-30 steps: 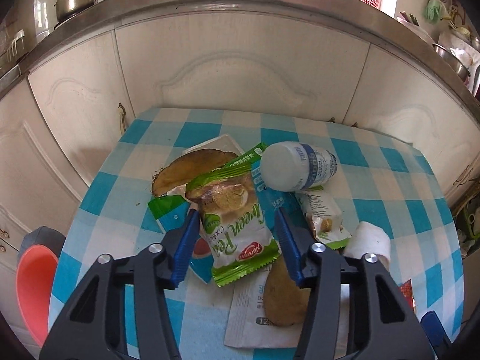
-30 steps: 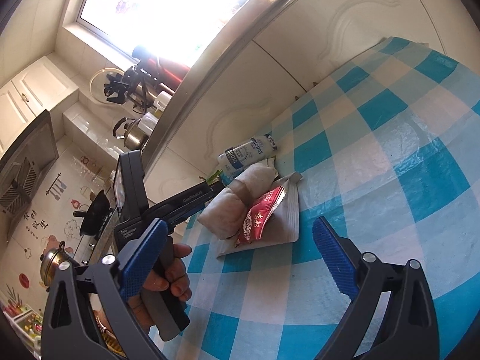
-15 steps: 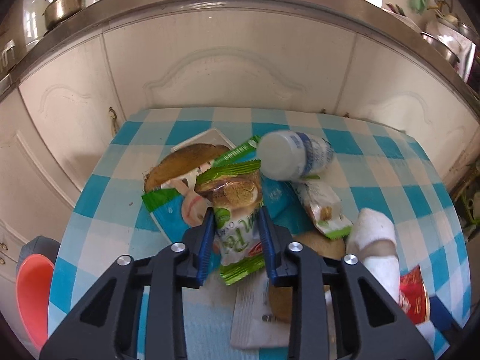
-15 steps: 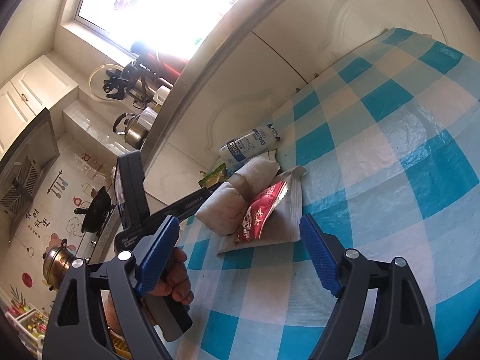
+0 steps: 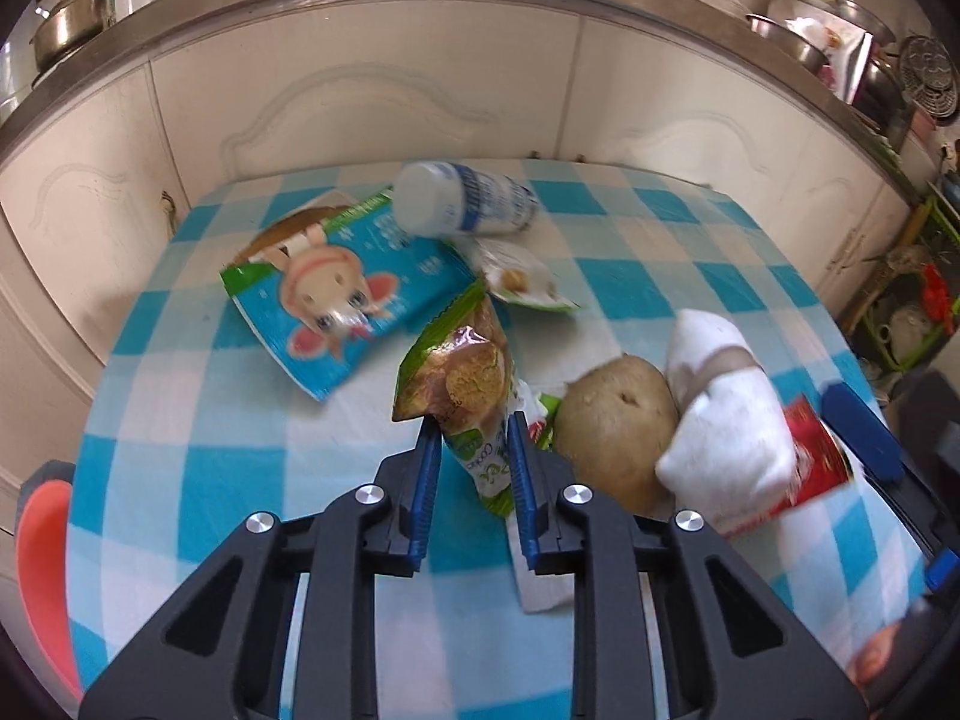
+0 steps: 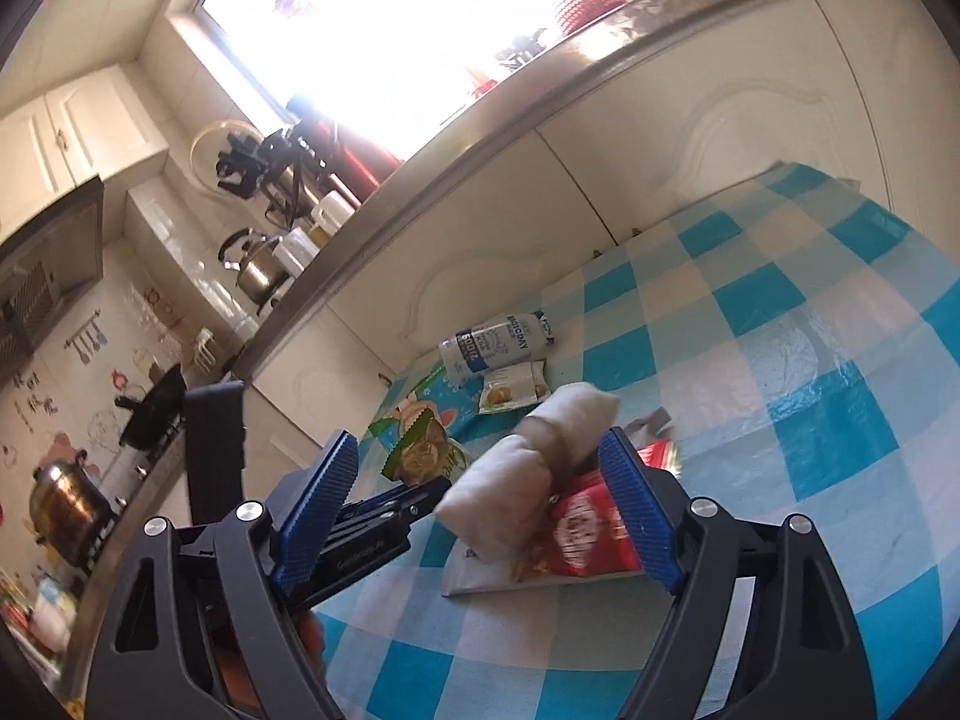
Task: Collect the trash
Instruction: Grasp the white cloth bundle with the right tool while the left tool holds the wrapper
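**Cookie packet pinched, wad next**

Checked worktop [image 5: 180, 438], near edge: my left hand-held gripper [image 5: 474, 450] clamps the light, crinkly cookie packet [image 5: 465, 378] low. My right hand-held gripper [image 6: 480, 516] gapes around the soft white wad [image 6: 528, 468]; I'd pinch its middle.

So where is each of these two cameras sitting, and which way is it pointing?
Left wrist: rides the left gripper, looking down along its jaws, shut on a green cookie packet, at the checked table.
Right wrist: rides the right gripper, jaws open, looking low across the table toward the cabinets; fingers of the person's left hand show.
Shared: the packet, white bottle, white roll, and each other's gripper.
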`<state>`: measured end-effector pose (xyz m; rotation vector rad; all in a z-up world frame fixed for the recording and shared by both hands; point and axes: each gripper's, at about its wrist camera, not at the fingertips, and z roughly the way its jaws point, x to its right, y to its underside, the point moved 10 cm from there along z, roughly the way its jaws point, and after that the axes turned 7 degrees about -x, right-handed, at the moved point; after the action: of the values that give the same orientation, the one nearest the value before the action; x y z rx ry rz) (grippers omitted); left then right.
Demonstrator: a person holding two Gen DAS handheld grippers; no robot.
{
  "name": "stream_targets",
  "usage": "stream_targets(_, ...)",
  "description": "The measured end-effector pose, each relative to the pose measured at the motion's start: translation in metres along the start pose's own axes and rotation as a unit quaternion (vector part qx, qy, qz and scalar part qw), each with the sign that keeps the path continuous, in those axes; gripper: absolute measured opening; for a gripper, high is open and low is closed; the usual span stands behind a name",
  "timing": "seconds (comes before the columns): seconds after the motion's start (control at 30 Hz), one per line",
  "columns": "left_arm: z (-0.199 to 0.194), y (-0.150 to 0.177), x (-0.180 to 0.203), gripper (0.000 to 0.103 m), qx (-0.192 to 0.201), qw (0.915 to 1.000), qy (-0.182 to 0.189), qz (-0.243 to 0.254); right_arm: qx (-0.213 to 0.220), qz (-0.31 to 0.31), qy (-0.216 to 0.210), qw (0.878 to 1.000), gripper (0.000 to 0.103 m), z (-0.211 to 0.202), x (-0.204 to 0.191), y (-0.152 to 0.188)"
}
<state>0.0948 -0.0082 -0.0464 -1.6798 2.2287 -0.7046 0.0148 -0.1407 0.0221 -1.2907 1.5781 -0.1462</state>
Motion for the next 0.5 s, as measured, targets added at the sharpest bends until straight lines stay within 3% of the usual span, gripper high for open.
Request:
stream_targets(0.13,-0.004,0.009,0.004,0.024,0.001,0.9998,0.018,-0.012,-0.017,-0.012,0.018,1.000,0.080,0.008,0.001,0.004)
stream_targets(0.2,-0.003,0.009,0.002,0.025,0.000,0.9994,0.028,-0.022,-0.030,-0.006,0.023,0.999,0.070,0.013,0.006,0.007)
stream_targets(0.3,0.001,0.010,-0.004,0.041,-0.002,0.9985,0.037,-0.040,-0.043,0.003,0.030,0.999,0.062,0.019,0.012,0.010)
stream_targets(0.43,0.003,0.003,-0.016,0.065,0.011,0.9976,0.033,-0.059,-0.052,-0.001,0.040,0.998,0.062,0.024,0.014,0.014)
stream_targets(0.5,0.007,-0.001,-0.019,0.066,0.010,0.9972,0.030,-0.068,-0.053,-0.009,0.049,0.997,0.062,0.025,0.014,0.016)
